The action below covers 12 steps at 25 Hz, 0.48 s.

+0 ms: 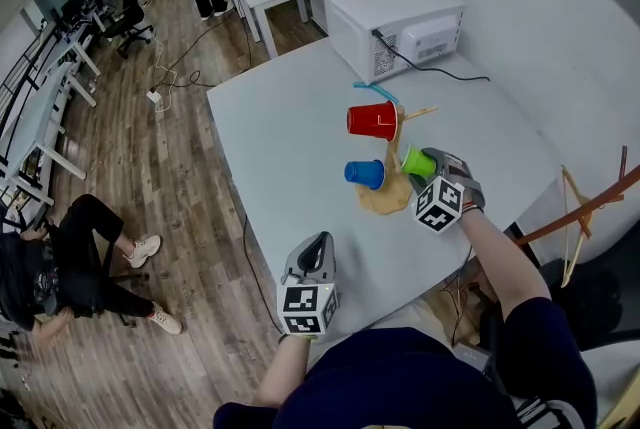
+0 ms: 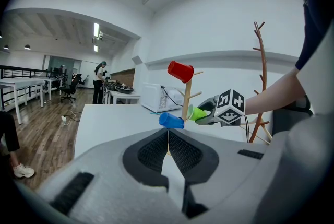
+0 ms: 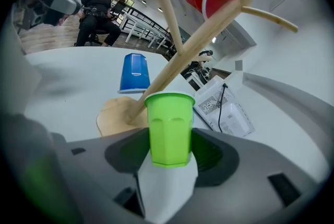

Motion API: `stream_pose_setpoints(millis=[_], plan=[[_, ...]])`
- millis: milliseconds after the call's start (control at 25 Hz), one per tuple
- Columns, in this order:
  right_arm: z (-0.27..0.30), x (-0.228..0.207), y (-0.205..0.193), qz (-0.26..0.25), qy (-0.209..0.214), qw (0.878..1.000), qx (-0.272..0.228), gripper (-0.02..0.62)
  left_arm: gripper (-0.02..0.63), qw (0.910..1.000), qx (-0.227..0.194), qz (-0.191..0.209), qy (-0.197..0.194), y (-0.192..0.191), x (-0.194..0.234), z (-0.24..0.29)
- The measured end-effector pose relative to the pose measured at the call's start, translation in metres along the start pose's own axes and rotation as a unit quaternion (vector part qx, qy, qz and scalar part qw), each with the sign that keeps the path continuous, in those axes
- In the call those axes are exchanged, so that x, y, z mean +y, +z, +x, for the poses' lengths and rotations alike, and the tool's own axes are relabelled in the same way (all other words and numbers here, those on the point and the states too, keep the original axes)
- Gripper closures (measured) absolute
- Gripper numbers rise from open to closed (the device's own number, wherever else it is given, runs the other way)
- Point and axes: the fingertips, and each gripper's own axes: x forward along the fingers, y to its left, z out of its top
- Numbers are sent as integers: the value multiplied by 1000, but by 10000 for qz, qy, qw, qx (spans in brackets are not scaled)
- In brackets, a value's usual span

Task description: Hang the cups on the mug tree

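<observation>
Nearest us, over the table (image 1: 300, 117) edge, we are holding the left gripper (image 1: 321, 245) clenched, empty. Farther out, we are grasping the green cup (image 1: 417, 160) in the right gripper (image 1: 430, 168), beside the mug tree (image 1: 386, 197) bearing blue cup (image 1: 365, 174) and red cup (image 1: 372, 120).

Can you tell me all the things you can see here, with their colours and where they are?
table: 1, white, under everything
mug tree: 1, pale wood, standing on the table
red cup: 1, red, hung on a top peg of the mug tree
blue cup: 1, blue, on a low peg
green cup: 1, green, held beside the tree
microwave: 1, white, far end of the table
seated person: 1, dark clothes, on the wooden floor
left gripper: 1, grey, shut, empty
right gripper: 1, grey, shut on the green cup
</observation>
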Motion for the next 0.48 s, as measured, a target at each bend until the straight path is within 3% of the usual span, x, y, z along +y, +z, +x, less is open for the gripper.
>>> stream_pose_setpoints(millis=[480], plan=[[-1,6,10,-383,4,9993,24,331,586,10000,14,27,-11,-1,5,-7]])
